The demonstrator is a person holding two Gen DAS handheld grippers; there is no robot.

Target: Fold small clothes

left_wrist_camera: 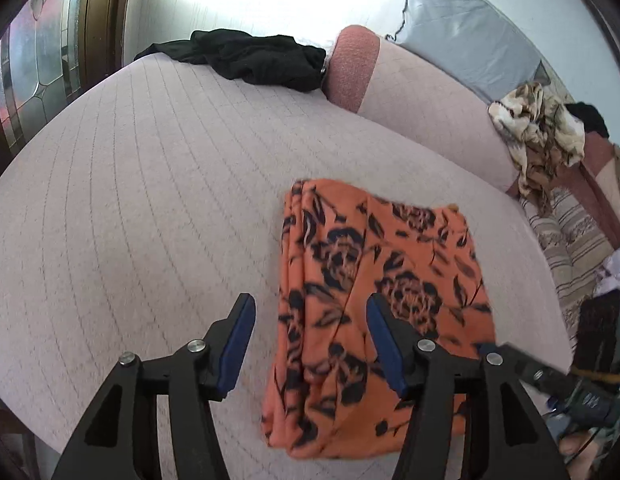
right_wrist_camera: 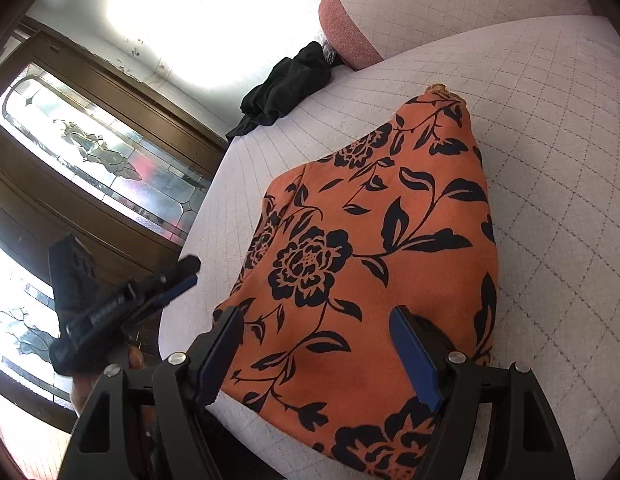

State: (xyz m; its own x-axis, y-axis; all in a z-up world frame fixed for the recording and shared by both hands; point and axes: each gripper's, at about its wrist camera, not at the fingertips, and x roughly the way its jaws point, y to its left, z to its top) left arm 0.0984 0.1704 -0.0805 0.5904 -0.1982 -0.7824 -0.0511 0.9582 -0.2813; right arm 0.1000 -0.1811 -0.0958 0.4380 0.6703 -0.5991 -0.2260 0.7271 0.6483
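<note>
An orange garment (left_wrist_camera: 373, 312) printed with black roses and leaves is lying folded into a rough rectangle on a pale, quilted cushion (left_wrist_camera: 150, 200) stitched in a grid. The cloth looks soft and thin, with layered edges showing along its left side in the left wrist view.

The left tool (left_wrist_camera: 310, 344) is hovering released above the cushion, its blue-padded black fingers (left_wrist_camera: 238, 344) standing apart with nothing gripped; one finger is showing over bare quilting, the other over the garment's left part. The right tool (right_wrist_camera: 315, 356) is likewise spread wide, its pads (right_wrist_camera: 415, 356) straddling the near end of the garment without pressing it.

A crumpled black garment (left_wrist_camera: 246, 60) is lying at the far edge of the cushion, just beside a textured pink bolster end (left_wrist_camera: 351, 64); both views are showing these.

Only the left wrist view is showing a grey-blue pillow (left_wrist_camera: 465, 44), a crumpled cream-and-brown patterned cloth (left_wrist_camera: 537, 128) and a striped fabric (left_wrist_camera: 577, 252) at right. Only the right wrist view is showing a dark wooden door (right_wrist_camera: 70, 216) with leaded glass panels, and the left tool (right_wrist_camera: 162, 284) seen from outside, held off the cushion's edge.
</note>
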